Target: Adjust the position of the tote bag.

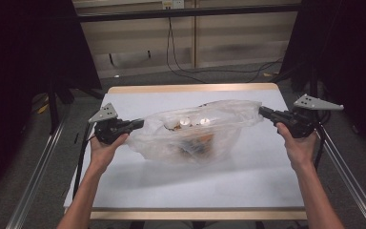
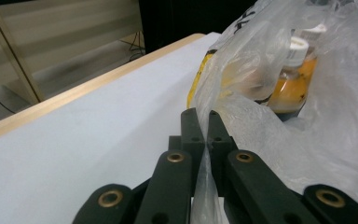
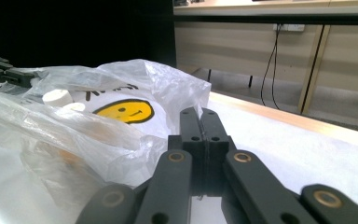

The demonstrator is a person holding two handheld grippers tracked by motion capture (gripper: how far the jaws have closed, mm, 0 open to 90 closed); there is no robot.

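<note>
bag: clear thin plastic bag [image 1: 195, 133], crumpled, smiley print, white-capped bottles [image 1: 185, 122] inside, on tabletop [image 1: 195, 186]
left tongs [image 1: 140, 124]: pinching bag edge
right tongs [image 1: 262, 111]: pinching bag edge

The plastic bag [image 1: 195, 136] lies on the tabletop [image 1: 181, 186], between the left gripper [image 1: 140, 125] and the right gripper [image 1: 262, 112]. Each gripper meets the bag's edge on its own side, with film between its jaws. Inside the bag, the bottles [image 1: 190, 123] sit just ahead of the left gripper.
</note>
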